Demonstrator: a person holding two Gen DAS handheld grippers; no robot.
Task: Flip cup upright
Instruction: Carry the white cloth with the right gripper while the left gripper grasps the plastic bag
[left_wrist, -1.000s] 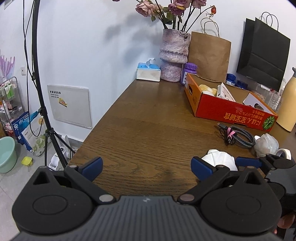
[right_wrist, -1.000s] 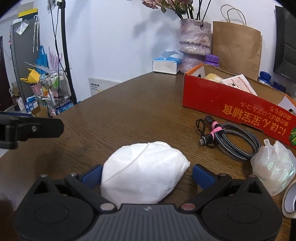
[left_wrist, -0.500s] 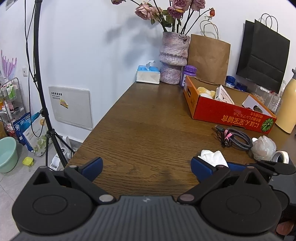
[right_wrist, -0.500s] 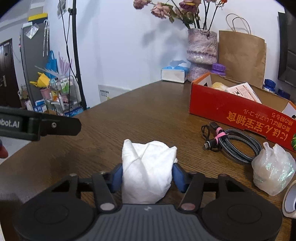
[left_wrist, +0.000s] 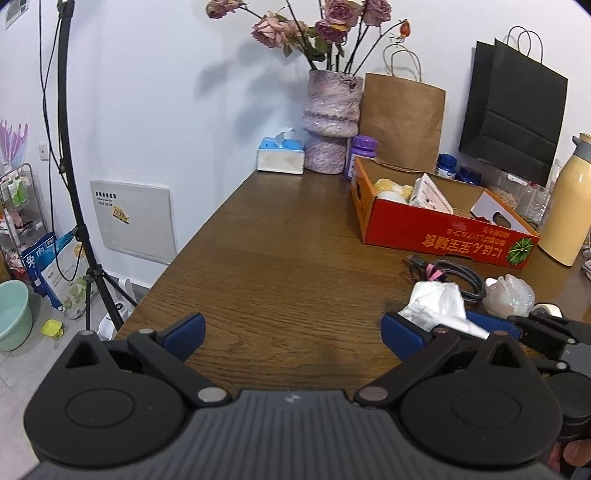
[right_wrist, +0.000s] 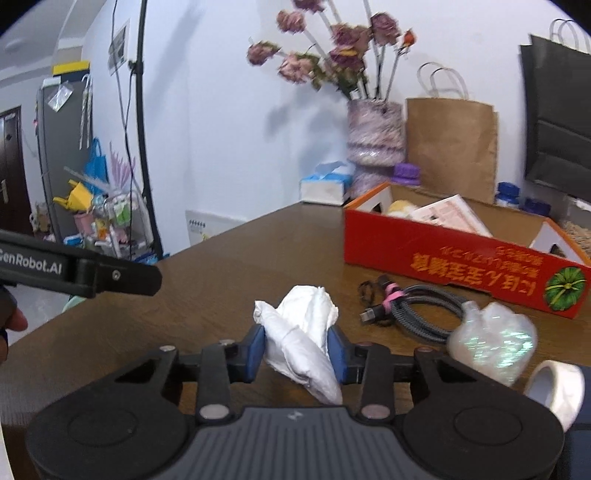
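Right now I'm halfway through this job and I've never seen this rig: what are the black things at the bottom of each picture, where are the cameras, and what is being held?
There is no robot arm here. A person carries a two-finger tool in each hand, and each tool has a wide-angle camera looking forward along its fingers. The black shapes at the bottom are the tools' own bodies.

In the left wrist view, the left tool is open and holds nothing, above the wooden table. In the right wrist view, the right tool is shut on a crumpled white cup, which is squashed between the blue pads.

Also on the table: a red cardboard box, a coiled cable, a shiny plastic bundle, a roll of tape, a tissue box and a vase of dried roses.
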